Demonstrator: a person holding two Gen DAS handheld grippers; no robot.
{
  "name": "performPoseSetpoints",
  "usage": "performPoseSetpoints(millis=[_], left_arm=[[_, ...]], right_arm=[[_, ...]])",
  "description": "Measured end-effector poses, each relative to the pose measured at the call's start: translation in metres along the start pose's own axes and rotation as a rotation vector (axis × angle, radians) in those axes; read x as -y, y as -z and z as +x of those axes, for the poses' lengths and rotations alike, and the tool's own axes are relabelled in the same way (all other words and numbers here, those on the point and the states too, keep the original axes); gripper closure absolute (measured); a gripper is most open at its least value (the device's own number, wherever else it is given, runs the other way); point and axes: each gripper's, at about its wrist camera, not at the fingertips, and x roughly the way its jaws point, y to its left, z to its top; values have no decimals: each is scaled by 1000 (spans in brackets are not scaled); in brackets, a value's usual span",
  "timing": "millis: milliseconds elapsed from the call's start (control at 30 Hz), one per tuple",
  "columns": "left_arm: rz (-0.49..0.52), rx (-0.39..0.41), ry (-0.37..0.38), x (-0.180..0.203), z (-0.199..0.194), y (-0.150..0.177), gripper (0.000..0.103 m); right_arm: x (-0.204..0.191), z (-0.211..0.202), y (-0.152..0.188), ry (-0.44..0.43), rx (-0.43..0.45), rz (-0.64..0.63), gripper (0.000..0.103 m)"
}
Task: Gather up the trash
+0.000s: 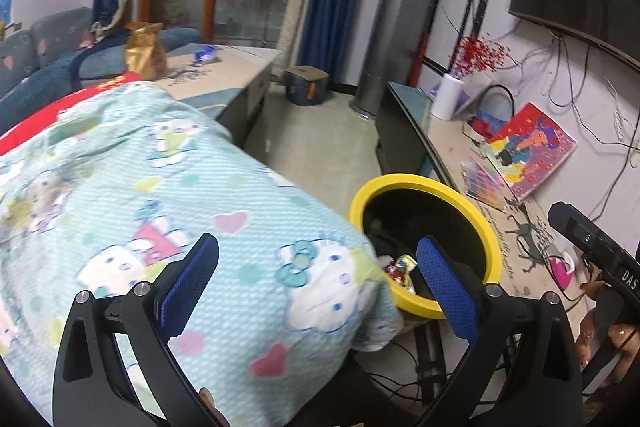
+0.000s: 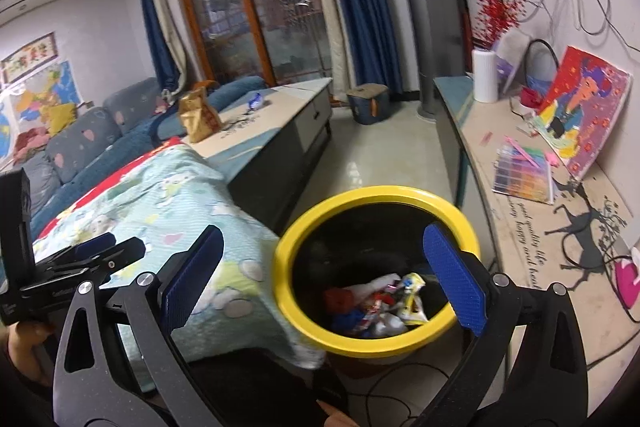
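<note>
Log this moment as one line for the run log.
left claw: open, empty | right claw: open, empty | yellow-rimmed trash bin: wrappers inside | gold bag: on table

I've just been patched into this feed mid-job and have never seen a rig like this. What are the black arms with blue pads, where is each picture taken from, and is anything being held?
There is no robot here: a person holds one hand-held gripper in each hand. Each picture comes from a fisheye camera on a gripper, looking forward along its two fingers, so the black arms with blue pads are that gripper's own jaws. One view shows the left gripper, the other the right gripper. Both stand wide open with nothing between the pads.

Ahead is a yellow-rimmed bin with wrappers already in it. Beside it lies a patterned blanket. Farther off, a low table carries a gold bag and a small blue wrapper, possibly trash left to collect. In the left view, the dark device at the right edge is the other gripper.
</note>
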Motion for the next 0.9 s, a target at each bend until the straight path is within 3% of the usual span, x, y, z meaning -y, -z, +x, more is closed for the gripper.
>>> performPoseSetpoints(millis=[267, 533, 700, 900], left_arm=[[-9, 51, -63, -24, -32, 11, 6], [-23, 159, -118, -43, -64, 27, 6], [-32, 226, -134, -51, -79, 35, 6], [-16, 264, -136, -51, -87, 38, 6]], right_arm=[[-40, -9, 16, -28, 66, -78, 11], [-70, -24, 33, 13, 208, -166, 11], [-84, -36, 39, 26, 305, -218, 11], [-90, -40, 45, 32, 338, -227, 11]])
